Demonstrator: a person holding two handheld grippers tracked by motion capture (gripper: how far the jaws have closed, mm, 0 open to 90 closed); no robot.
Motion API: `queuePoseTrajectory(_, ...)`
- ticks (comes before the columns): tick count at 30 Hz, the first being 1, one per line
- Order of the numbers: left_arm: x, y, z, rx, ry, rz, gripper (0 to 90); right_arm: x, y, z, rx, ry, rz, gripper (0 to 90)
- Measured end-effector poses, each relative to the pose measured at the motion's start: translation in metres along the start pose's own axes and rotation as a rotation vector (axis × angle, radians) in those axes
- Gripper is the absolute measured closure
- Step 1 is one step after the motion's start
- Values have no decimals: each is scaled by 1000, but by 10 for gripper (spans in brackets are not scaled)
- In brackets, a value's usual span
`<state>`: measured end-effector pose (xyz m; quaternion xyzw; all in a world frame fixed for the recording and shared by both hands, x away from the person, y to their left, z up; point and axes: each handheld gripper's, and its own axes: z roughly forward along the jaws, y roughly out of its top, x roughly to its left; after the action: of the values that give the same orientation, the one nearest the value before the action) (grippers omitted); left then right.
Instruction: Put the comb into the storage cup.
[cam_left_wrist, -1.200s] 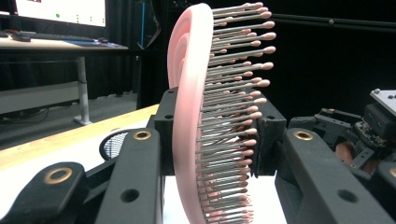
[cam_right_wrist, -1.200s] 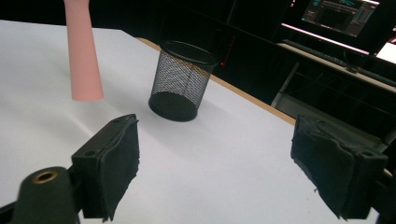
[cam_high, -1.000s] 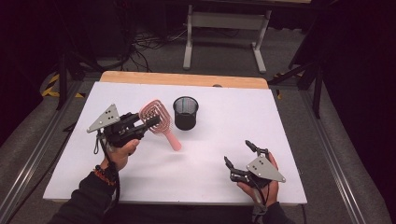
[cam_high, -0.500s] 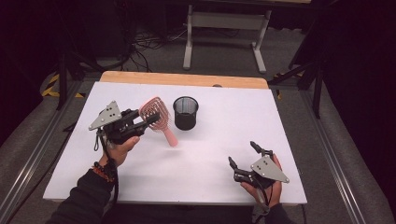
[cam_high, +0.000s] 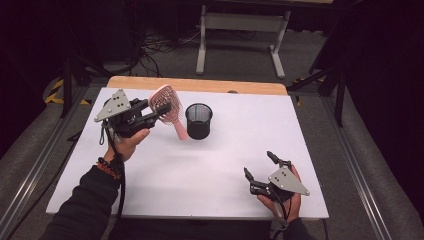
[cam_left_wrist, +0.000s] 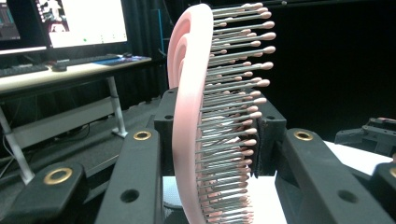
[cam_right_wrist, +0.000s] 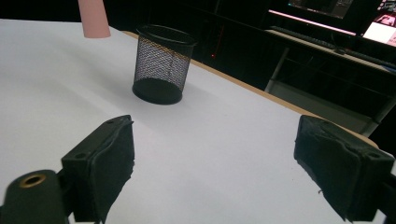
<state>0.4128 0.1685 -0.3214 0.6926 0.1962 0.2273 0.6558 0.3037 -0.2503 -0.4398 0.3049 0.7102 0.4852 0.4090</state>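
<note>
Hairbrush (cam_high: 167, 107), pink, clamped by its bristled head in the left gripper (cam_high: 150, 116), now lifted clear of the table (cam_high: 225, 165) near the far-left corner; a second ago sat lower and nearer the left edge. Handle hangs down, tip just beside the mesh cup (cam_high: 199, 120), slightly left of its rim. Reads as pick-up done, carry toward cup under way; likely next: swing handle over the opening and lower in.

Largest to smallest, counted:
- One table, white top, wooden strip along far edge.
- One hairbrush; in left gripper view (cam_left_wrist: 205, 116) stands upright between both jaws, pads pressing on frame and bristles.
- One mesh cup, black, upright, toward the far edge, left of centre; looks empty in right gripper view (cam_right_wrist: 162, 64).
- Two grippers: left closed on brush; right gripper (cam_high: 260, 172) by the near-right corner, jaws spread wide, nothing between them (cam_right_wrist: 215, 172), about where it was a second ago.
</note>
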Motion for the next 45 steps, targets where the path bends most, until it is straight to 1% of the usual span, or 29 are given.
queuePoseTrajectory(4,3,9,6,1,2,12,635,-1,0,1,-7,3,9,130)
queuePoseTrajectory(8,5,15,10,3,3,27,635,0,0,1,-7,4,5,130)
queuePoseTrajectory(10,7,19,13,6,-1,29,635,0,0,2,-6,7,5,129)
queuePoseTrajectory(13,10,23,18,-2,-8,33,635,1,0,2,-7,6,2,129)
queuePoseTrajectory(16,12,27,23,-3,-4,35,635,1,0,2,-7,7,2,130)
queuePoseTrajectory(18,13,31,28,4,-6,49,635,0,0,2,-7,7,4,130)
queuePoseTrajectory(21,14,34,31,5,-8,55,636,0,0,2,-5,5,4,130)
queuePoseTrajectory(23,14,36,34,-1,-9,54,635,-1,0,2,-5,4,6,130)
queuePoseTrajectory(29,16,43,45,-1,-12,66,635,-1,0,1,-6,6,6,130)
queuePoseTrajectory(31,17,45,49,4,-10,63,635,-1,0,1,-9,5,7,131)
queuePoseTrajectory(33,18,46,53,5,-1,65,636,-1,0,1,-9,5,7,131)
queuePoseTrajectory(37,22,46,63,10,0,67,635,-1,0,1,-11,7,6,132)
queuePoseTrajectory(39,23,44,68,22,0,64,635,-1,0,1,-11,7,6,132)
queuePoseTrajectory(40,25,42,71,30,8,64,635,-2,0,1,-10,8,6,131)
queuePoseTrajectory(42,27,39,75,28,7,56,635,-2,0,1,-8,8,6,131)
queuePoseTrajectory(44,30,36,79,41,16,50,635,-2,0,1,-11,7,5,132)
queuePoseTrajectory(45,30,35,81,36,14,44,635,-2,0,1,-11,7,5,132)
